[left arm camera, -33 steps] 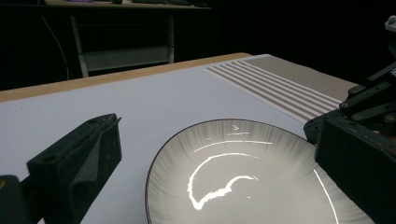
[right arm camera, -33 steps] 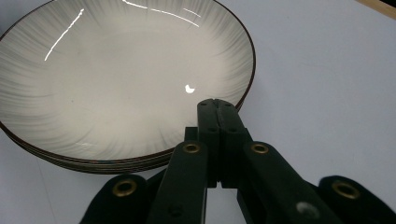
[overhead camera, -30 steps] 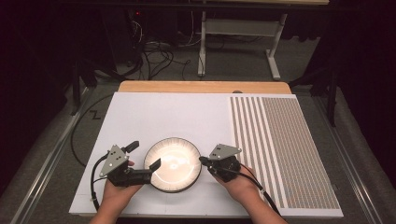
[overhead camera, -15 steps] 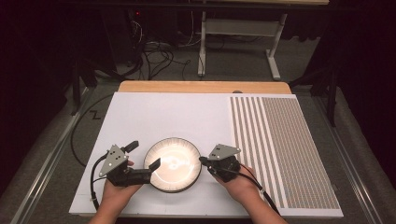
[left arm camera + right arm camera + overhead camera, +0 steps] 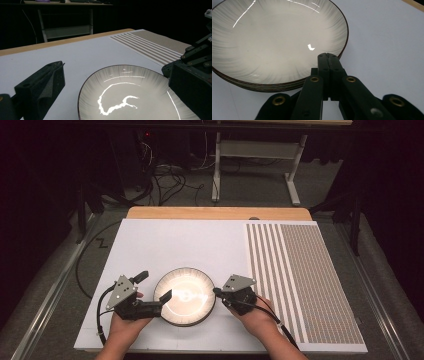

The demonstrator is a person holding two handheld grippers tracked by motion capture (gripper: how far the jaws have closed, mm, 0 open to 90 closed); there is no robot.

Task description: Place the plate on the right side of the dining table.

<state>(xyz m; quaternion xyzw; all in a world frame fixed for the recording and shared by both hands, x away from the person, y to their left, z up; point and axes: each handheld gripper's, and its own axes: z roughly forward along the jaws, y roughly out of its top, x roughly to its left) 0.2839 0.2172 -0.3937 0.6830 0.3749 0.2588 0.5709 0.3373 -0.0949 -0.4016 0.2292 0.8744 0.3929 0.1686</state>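
Observation:
A round white plate (image 5: 185, 296) with a dark rim lies near the front of the white board (image 5: 190, 245); in the right gripper view several rims under the plate (image 5: 274, 42) suggest a stack. My left gripper (image 5: 155, 286) stands open at the plate's left edge. One of its jaws hangs over the dish, the other over the board, and neither presses on the rim. In the left gripper view the plate (image 5: 130, 95) lies between the wide-apart jaws of the left gripper (image 5: 116, 72). My right gripper (image 5: 216, 290) is shut on nothing, and the tip of this gripper (image 5: 328, 56) sits at the plate's right rim.
A sheet printed with fine stripes and dots (image 5: 300, 280) covers the right part of the board. A wooden table edge (image 5: 220, 213) runs along the back. Behind it are dark floor, loose cables (image 5: 165, 175) and a white desk frame (image 5: 255, 150).

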